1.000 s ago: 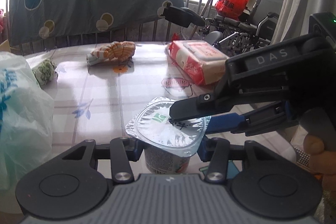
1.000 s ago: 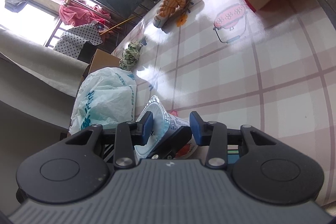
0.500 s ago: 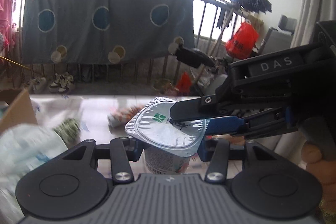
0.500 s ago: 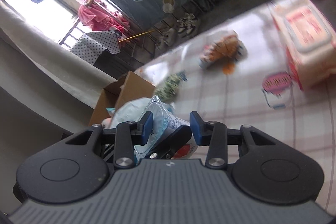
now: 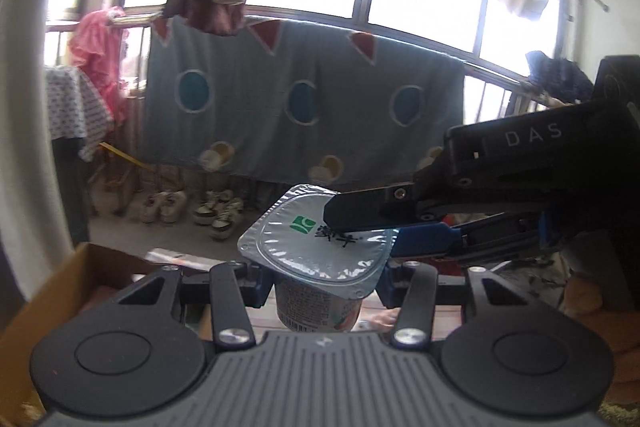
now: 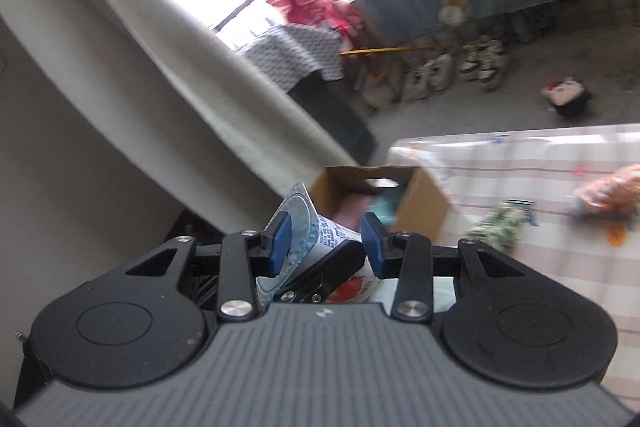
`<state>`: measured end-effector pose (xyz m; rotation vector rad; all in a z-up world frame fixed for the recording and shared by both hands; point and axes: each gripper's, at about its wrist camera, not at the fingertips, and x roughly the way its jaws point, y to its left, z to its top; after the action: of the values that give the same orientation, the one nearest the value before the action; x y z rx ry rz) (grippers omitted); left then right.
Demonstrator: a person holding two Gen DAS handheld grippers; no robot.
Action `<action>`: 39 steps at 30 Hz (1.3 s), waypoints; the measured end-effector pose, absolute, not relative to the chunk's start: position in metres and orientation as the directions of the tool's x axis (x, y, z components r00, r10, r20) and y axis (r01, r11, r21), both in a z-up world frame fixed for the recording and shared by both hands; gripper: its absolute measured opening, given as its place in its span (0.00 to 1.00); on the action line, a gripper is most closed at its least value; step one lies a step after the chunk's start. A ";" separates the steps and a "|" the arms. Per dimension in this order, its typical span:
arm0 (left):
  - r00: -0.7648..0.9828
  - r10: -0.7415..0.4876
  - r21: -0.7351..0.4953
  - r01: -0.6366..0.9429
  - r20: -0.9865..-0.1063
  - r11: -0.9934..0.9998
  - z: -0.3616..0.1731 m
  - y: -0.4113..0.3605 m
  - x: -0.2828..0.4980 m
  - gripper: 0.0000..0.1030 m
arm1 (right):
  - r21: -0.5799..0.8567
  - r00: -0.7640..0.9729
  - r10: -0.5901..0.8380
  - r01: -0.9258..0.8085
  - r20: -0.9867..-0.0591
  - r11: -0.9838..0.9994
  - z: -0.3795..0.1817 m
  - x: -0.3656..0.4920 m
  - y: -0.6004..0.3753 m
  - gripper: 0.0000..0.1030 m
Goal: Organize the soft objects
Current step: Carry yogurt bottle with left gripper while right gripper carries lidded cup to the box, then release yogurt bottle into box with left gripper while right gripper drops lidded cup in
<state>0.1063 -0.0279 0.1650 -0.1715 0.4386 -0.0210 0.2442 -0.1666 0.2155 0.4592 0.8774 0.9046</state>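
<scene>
While L tongs [image 5: 320,277] clamp yogurt cup [image 5: 316,303] body in mid-air, R tongs [image 6: 326,241] grip its foil lid edge; cardboard box [image 6: 420,203] beyond, at table [image 6: 560,267] edge

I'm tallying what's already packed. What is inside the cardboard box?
In the right wrist view the cardboard box holds something pinkish and something teal; the yogurt cup and right gripper cover the rest.
</scene>
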 end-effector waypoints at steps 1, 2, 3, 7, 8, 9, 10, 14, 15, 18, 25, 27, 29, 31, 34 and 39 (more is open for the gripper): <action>0.898 -0.048 -0.182 -0.037 -0.438 0.983 0.170 -0.012 0.105 0.49 | 0.682 0.292 0.842 -0.494 -0.454 0.539 0.218 0.247 -0.151 0.37; 0.889 -0.041 -0.199 -0.058 -0.457 0.978 0.173 0.004 0.105 0.49 | 0.691 0.262 0.855 -0.504 -0.449 0.517 0.222 0.249 -0.132 0.37; 0.882 -0.031 -0.210 -0.078 -0.471 0.975 0.176 0.020 0.103 0.49 | 0.700 0.231 0.866 -0.514 -0.444 0.496 0.223 0.251 -0.113 0.37; 0.851 0.055 -0.183 -0.175 -0.522 0.967 0.172 0.073 0.097 0.49 | 0.742 0.113 0.898 -0.524 -0.426 0.418 0.217 0.258 -0.040 0.37; 0.840 0.072 -0.180 -0.197 -0.538 0.964 0.168 0.084 0.097 0.49 | 0.751 0.084 0.900 -0.520 -0.429 0.407 0.211 0.260 -0.024 0.37; 0.827 0.081 -0.181 -0.216 -0.556 0.959 0.161 0.096 0.097 0.49 | 0.760 0.055 0.900 -0.514 -0.433 0.398 0.205 0.261 -0.007 0.37; 0.813 0.087 -0.185 -0.233 -0.575 0.955 0.154 0.109 0.097 0.49 | 0.767 0.027 0.897 -0.507 -0.442 0.393 0.197 0.263 0.012 0.37; 0.738 0.096 -0.190 -0.294 -0.668 0.937 0.117 0.152 0.106 0.49 | 0.795 -0.087 0.864 -0.446 -0.496 0.412 0.157 0.269 0.068 0.37; 0.717 0.094 -0.196 -0.310 -0.690 0.930 0.106 0.163 0.109 0.49 | 0.801 -0.114 0.854 -0.426 -0.508 0.421 0.144 0.271 0.080 0.37; 0.656 0.081 -0.208 -0.350 -0.751 0.913 0.069 0.190 0.115 0.49 | 0.805 -0.175 0.817 -0.374 -0.549 0.461 0.105 0.273 0.108 0.37; 0.526 0.012 -0.233 -0.395 -0.850 0.889 0.001 0.230 0.135 0.49 | 0.767 -0.264 0.723 -0.304 -0.638 0.565 0.030 0.277 0.146 0.38; 0.503 -0.017 -0.246 -0.394 -0.864 0.886 -0.014 0.237 0.139 0.49 | 0.753 -0.274 0.702 -0.299 -0.657 0.587 0.016 0.278 0.151 0.38; 0.486 -0.043 -0.259 -0.387 -0.873 0.885 -0.026 0.239 0.136 0.49 | 0.743 -0.285 0.687 -0.289 -0.669 0.603 0.003 0.278 0.155 0.38; 0.474 -0.050 -0.257 -0.384 -0.879 0.887 -0.032 0.237 0.135 0.49 | 0.738 -0.295 0.676 -0.282 -0.675 0.614 -0.007 0.279 0.158 0.38; 0.464 -0.039 -0.240 -0.383 -0.885 0.892 -0.038 0.237 0.135 0.49 | 0.729 -0.300 0.665 -0.288 -0.684 0.621 -0.014 0.278 0.165 0.38; 0.463 -0.031 -0.235 -0.390 -0.886 0.890 -0.040 0.238 0.129 0.49 | 0.724 -0.308 0.655 -0.298 -0.690 0.622 -0.020 0.279 0.177 0.38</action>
<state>0.1288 0.2380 -0.0395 -0.4410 1.0757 0.2295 0.2788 0.1773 -0.0200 0.3014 1.6257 0.9731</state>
